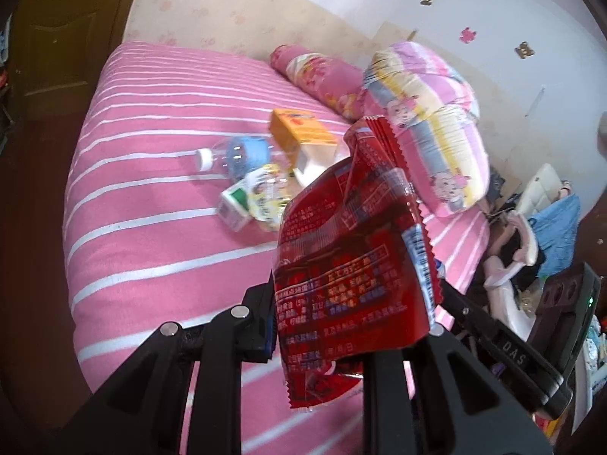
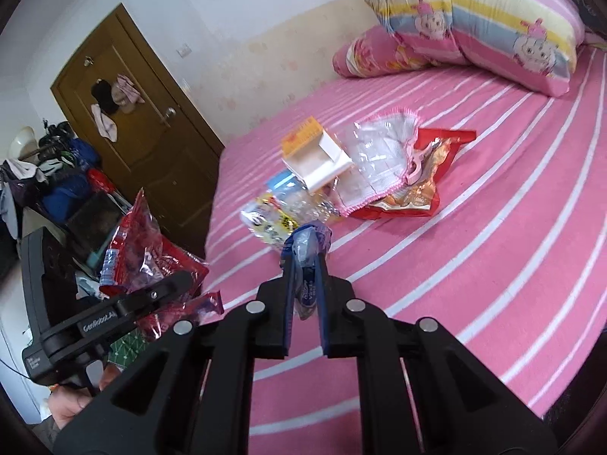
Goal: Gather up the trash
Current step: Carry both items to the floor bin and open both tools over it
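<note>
— What is the left gripper (image 1: 354, 295) looking like?
— It is showing black plastic arms with triangular cut-outs. Round silver bolts (image 1: 239, 311) are shining on its joints, back from the bed (image 1: 151, 151). A blue pad (image 1: 269, 326) is lining one finger at the end nearest the bed. White "GenRobot.AI" lettering (image 2: 96, 320) is running along its body.
— And the right gripper (image 2: 305, 261)?
— It is wearing the same black, with four silver bolts in a row. Blue pads (image 2: 290, 288) are facing each other at the end nearest the bed. Farther from the bed, its body is carrying pale "DAS" letters (image 1: 508, 354), and a small green light (image 1: 589, 300) is glowing.
</note>
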Action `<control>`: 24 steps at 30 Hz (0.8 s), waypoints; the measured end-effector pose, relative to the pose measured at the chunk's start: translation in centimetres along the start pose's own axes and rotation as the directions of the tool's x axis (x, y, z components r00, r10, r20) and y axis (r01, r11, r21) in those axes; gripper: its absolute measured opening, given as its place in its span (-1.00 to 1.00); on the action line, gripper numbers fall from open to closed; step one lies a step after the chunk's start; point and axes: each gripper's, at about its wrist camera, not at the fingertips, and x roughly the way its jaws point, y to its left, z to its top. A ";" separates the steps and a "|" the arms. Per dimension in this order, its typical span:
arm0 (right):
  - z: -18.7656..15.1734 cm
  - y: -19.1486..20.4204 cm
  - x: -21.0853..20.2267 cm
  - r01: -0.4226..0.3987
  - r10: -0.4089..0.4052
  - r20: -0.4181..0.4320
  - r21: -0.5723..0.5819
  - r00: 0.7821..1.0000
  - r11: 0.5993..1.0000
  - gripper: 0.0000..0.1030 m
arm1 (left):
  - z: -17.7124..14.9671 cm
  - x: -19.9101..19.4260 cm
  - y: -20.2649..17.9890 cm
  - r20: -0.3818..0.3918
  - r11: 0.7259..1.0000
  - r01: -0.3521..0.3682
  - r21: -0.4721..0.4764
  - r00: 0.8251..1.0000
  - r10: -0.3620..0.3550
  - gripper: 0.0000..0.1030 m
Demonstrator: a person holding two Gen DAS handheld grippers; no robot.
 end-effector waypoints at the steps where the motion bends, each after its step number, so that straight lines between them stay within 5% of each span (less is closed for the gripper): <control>1: -0.1 0.3 -0.8 -0.002 0.002 0.009 -0.004 1.000 1.000 -0.78 | -0.2 -0.6 -0.5 0.004 1.000 0.006 0.002 1.000 -0.006 -0.63; 14: -1.3 1.7 -12.2 -0.005 0.006 0.135 -0.006 0.991 1.000 -0.78 | -2.4 -7.8 -7.7 0.035 0.995 0.074 0.074 0.996 -0.077 -0.63; 24: -3.8 -2.1 -18.9 0.062 -0.073 0.196 0.059 0.978 0.996 -0.79 | -6.2 -7.2 -14.2 -0.045 0.978 0.152 0.145 0.988 -0.147 -0.63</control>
